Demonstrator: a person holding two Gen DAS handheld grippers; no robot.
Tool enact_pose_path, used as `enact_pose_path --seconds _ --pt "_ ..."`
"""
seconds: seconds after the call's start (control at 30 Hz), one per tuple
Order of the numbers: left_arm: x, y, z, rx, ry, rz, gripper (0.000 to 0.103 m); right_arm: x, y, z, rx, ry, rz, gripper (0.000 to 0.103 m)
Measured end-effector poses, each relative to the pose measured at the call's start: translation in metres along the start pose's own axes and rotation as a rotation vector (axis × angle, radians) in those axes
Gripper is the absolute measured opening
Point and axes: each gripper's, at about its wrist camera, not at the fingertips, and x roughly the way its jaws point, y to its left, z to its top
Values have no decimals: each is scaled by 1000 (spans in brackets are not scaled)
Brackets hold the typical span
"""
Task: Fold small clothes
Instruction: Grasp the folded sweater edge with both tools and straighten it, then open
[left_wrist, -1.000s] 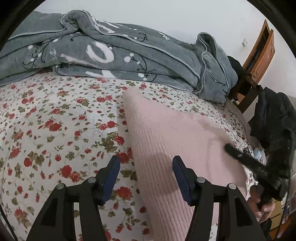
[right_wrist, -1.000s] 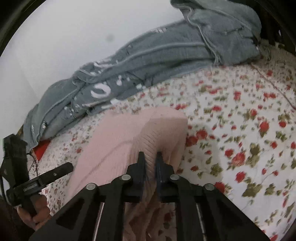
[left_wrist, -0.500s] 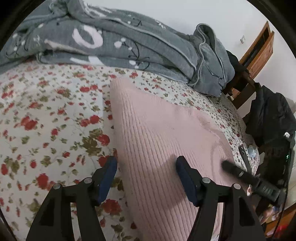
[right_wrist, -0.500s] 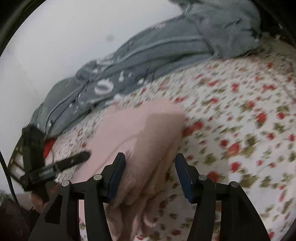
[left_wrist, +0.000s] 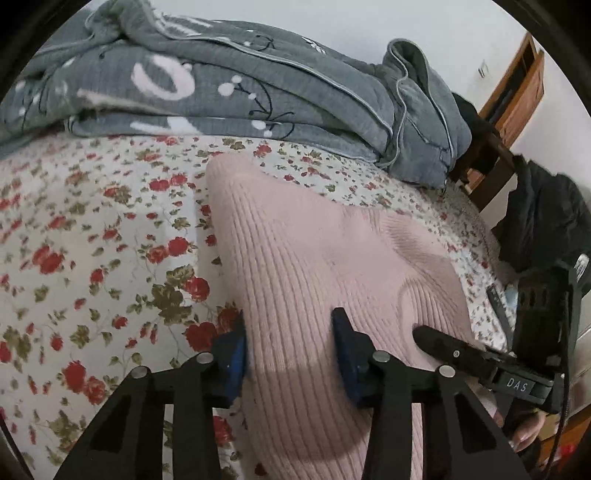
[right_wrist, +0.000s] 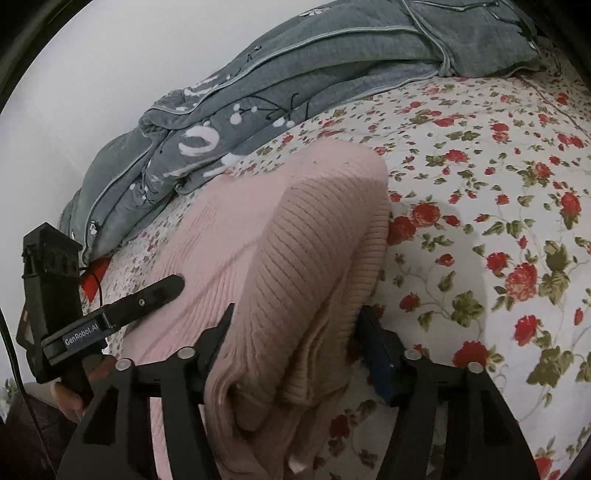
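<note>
The pink sweater (left_wrist: 314, 266) lies lengthwise on the flowered bed (left_wrist: 92, 221), running away from both tools: the left tool (left_wrist: 288, 350) is closing astride its near left edge, while the right tool (right_wrist: 295, 332) stands open around the bunched near right edge.

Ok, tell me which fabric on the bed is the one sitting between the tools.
The pink ribbed knit garment, folded on the floral sheet. The grey printed quilt is bunched along the wall, beyond both the left tool and the right tool.
</note>
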Motion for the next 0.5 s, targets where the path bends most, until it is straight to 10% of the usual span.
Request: enact_pose_path --seconds 0.5 --pt "-51 19 10 -16 -96 12 33 -9 54 3 -56 -61 16 29"
